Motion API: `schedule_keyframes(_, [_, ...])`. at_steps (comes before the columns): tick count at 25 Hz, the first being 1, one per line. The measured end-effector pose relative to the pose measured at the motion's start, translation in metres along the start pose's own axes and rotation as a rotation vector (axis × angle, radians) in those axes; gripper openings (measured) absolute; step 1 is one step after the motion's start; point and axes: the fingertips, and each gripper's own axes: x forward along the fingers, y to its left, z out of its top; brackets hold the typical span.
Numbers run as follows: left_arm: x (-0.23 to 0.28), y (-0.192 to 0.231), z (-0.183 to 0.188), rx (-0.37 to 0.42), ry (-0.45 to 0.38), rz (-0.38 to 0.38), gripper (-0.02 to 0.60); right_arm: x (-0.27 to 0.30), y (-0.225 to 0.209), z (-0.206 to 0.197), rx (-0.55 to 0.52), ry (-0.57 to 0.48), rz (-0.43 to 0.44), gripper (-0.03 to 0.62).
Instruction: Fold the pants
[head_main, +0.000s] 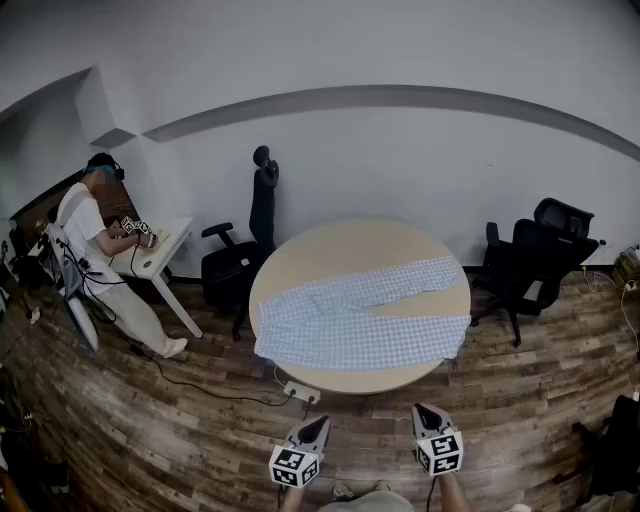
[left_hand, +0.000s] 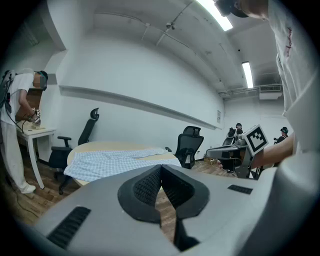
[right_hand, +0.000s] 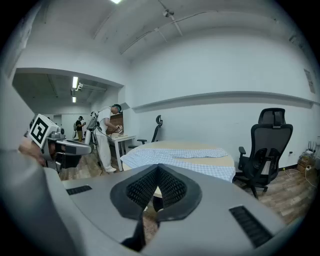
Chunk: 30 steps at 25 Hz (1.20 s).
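The light blue checked pants (head_main: 365, 318) are lying spread flat across the round wooden bench (head_main: 330, 245), ready for folding. The left tool (head_main: 318, 425) and right tool (head_main: 424, 412) are hovering short of it, jaws together, empty.

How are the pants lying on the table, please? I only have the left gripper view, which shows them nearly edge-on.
Observer: In the head view the pants lie flat and unfolded across the round table, waist at the left. Both legs run to the right, and the far leg angles away from the near one.
Operator: Thank you. Is the right gripper holding anything?
Observer: No. The right gripper view shows the right gripper shut with nothing between its jaws.
Operator: Is there anything on the floor ahead of me?
Observer: What looks like a white power strip lies on the floor just below the table's near edge.
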Motion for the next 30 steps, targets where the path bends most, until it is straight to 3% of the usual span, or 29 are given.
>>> schedule_keyframes(18, [0.035,-0.033,-0.005,-0.005,0.025,0.063,0.032,0.005,-0.042,-0.016,0.014,0.008,0.097,0.028])
schedule_keyframes(30, [0.068,-0.002,-0.006,-0.021,0.019,0.098,0.032,0.054,-0.055,-0.016,-0.002,0.016,0.132,0.028])
